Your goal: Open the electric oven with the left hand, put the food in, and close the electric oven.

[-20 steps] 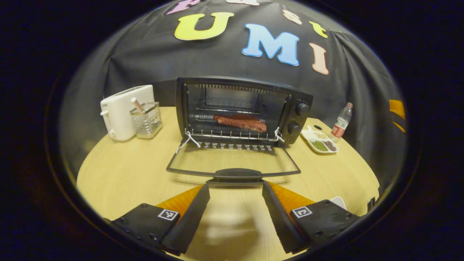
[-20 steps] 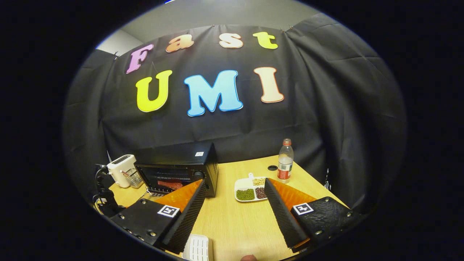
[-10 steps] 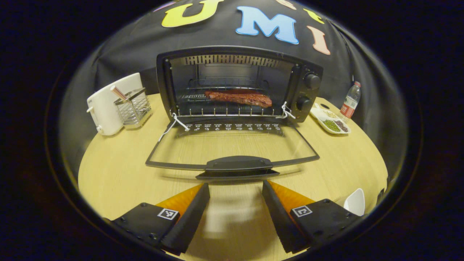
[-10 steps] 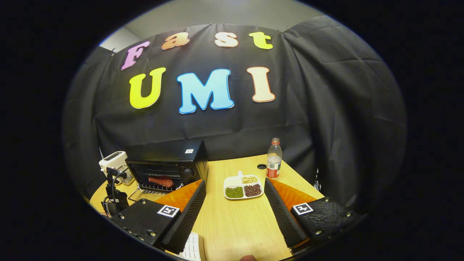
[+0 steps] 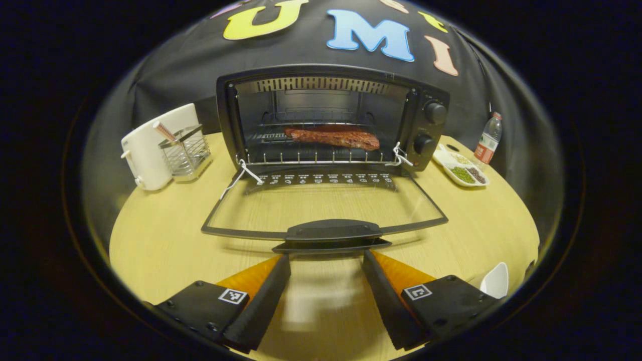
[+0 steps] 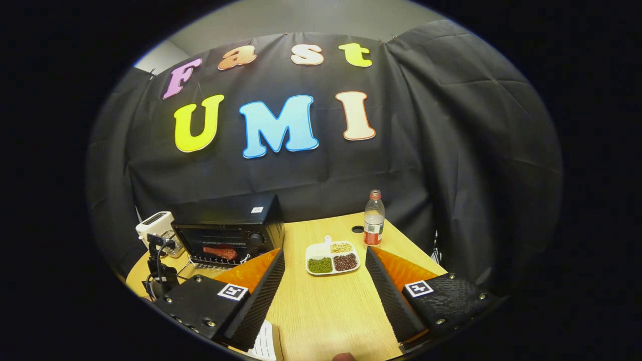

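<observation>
The black electric oven stands on the round wooden table with its glass door folded down flat. A reddish slab of meat lies on the rack inside. The door handle sits just beyond my left gripper, which is open and holds nothing. In the right gripper view the oven is far off at the left with the meat inside. My right gripper is open and empty above the table.
A white toaster and a wire holder stand left of the oven. A divided dish of beans and a bottle are to its right. A white item lies near the table's front right edge.
My left gripper came closer to the open oven door and lower, so the handle now lies just ahead of the fingertips. The right gripper drifted back and slightly right. Both stayed open.
</observation>
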A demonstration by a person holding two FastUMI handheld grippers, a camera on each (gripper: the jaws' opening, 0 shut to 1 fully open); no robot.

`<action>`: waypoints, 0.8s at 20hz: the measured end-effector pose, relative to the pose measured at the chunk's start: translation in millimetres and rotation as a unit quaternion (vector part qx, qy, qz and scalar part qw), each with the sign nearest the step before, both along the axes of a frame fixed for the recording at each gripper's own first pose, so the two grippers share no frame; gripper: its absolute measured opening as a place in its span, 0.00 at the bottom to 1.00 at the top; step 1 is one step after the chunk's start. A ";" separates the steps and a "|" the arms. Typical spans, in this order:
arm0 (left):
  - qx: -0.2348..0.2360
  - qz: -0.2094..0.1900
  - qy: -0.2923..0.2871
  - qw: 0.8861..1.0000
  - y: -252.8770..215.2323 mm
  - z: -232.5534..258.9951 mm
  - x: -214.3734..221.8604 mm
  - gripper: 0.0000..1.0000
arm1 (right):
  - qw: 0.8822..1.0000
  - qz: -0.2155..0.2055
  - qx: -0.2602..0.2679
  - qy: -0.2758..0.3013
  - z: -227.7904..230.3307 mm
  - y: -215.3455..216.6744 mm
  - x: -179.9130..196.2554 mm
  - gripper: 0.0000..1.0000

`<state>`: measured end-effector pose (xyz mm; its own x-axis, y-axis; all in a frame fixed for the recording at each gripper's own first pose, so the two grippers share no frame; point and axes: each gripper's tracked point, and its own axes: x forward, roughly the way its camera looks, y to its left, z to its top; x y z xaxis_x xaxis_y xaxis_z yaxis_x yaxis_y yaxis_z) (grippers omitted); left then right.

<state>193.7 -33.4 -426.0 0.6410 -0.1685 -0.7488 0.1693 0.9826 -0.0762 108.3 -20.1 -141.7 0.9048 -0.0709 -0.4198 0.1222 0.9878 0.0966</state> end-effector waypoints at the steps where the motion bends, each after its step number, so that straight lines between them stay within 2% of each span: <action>1: 0.000 0.000 -0.007 1.000 0.1 4.9 0.5 0.97 | 1.000 0.003 -0.006 -0.001 1.2 0.6 -0.1 0.98; 3: -0.001 0.003 -0.019 1.000 0.3 16.8 1.7 1.00 | 1.000 0.012 -0.009 -0.002 1.9 6.9 -1.4 0.98; 10: -0.027 0.009 -0.049 0.998 0.4 57.4 15.8 1.00 | 1.000 0.028 -0.002 0.003 -3.3 23.0 -1.5 0.98; 11: -0.027 0.006 -0.055 0.998 0.5 63.3 18.2 0.92 | 1.000 0.027 0.000 0.003 -3.6 25.2 -0.8 0.98; 13: -0.022 0.001 -0.075 0.997 1.4 78.3 28.3 0.91 | 1.000 0.030 0.002 0.004 -4.1 29.0 -4.1 0.98; 14: -0.018 -0.002 -0.088 0.996 1.7 88.2 34.3 0.98 | 1.000 0.031 -0.001 0.005 -5.4 30.6 -3.4 0.98; 16: -0.018 -0.005 -0.106 0.994 2.6 101.6 45.9 1.00 | 0.999 0.033 -0.003 0.006 -1.9 32.8 -2.5 0.98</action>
